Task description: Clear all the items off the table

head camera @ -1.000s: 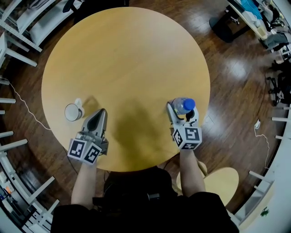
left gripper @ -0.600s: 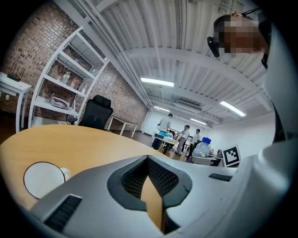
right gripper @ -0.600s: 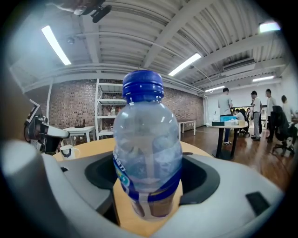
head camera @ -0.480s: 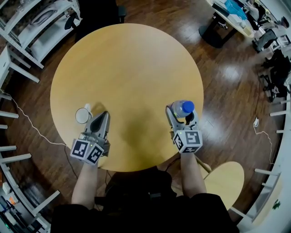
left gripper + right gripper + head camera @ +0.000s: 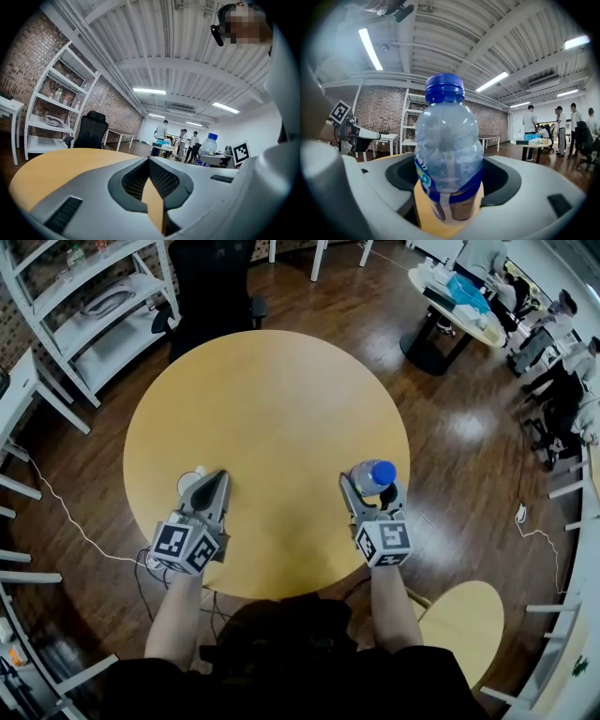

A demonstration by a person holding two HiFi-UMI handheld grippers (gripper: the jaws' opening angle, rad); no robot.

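Observation:
A clear water bottle (image 5: 373, 474) with a blue cap stands upright near the right rim of the round yellow table (image 5: 262, 409). My right gripper (image 5: 372, 486) is shut on it, jaws wide around its body. In the right gripper view the bottle (image 5: 447, 159) fills the space between the jaws of the right gripper (image 5: 447, 192). A white cup (image 5: 190, 484) sits at the table's left. It is partly hidden by my left gripper (image 5: 219, 478), which is shut and empty just right of it. The left gripper view shows the left gripper's (image 5: 150, 164) jaws closed together over the tabletop.
White shelving (image 5: 103, 296) and a black office chair (image 5: 211, 287) stand beyond the table. A wooden stool (image 5: 459, 615) is at my right side. A second table (image 5: 459, 296) with people around it is at the far right. A cable (image 5: 66, 512) runs along the floor at left.
The head view has tilted up, showing more of the room. The gap between my left gripper and the white cup has narrowed. The right gripper still holds the bottle.

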